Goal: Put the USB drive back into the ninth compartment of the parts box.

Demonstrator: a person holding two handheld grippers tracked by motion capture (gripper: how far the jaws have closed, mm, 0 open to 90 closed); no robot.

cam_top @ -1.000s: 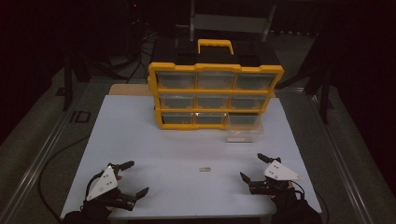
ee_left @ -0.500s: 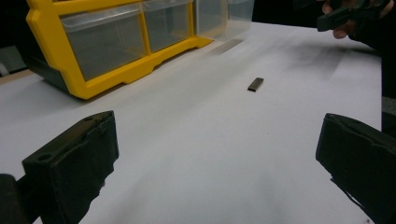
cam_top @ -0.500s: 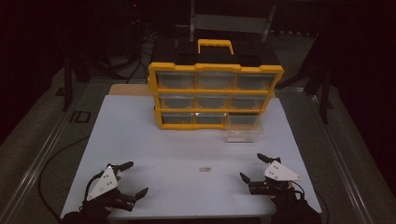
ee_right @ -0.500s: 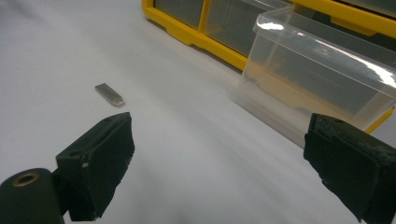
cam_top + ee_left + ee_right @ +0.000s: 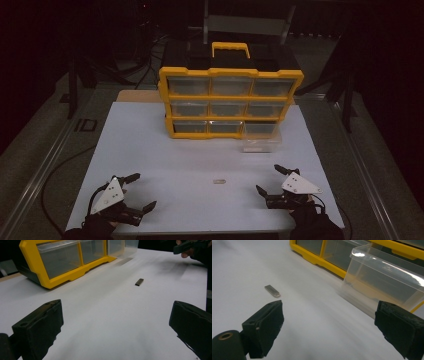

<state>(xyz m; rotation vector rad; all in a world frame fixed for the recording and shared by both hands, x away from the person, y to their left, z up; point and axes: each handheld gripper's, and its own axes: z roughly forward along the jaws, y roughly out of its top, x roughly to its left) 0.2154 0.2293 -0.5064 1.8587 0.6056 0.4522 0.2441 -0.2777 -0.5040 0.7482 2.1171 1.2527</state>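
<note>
A small flat metal piece (image 5: 219, 181) lies on the white table between my two grippers; it also shows as a grey bar (image 5: 139, 282) and a silver bar (image 5: 272, 290). A yellow drawer cabinet (image 5: 231, 102) with clear drawers stands at the back. One clear drawer (image 5: 261, 138) is pulled out at its lower right, seen close in the right gripper view (image 5: 384, 285). My left gripper (image 5: 136, 191) rests near the front left, open and empty. My right gripper (image 5: 270, 179) sits at the front right, open and empty.
The white table (image 5: 150, 145) has dark floor and metal rails on both sides. Black cables (image 5: 55, 175) trail off the left edge. Black equipment and frames stand behind the cabinet.
</note>
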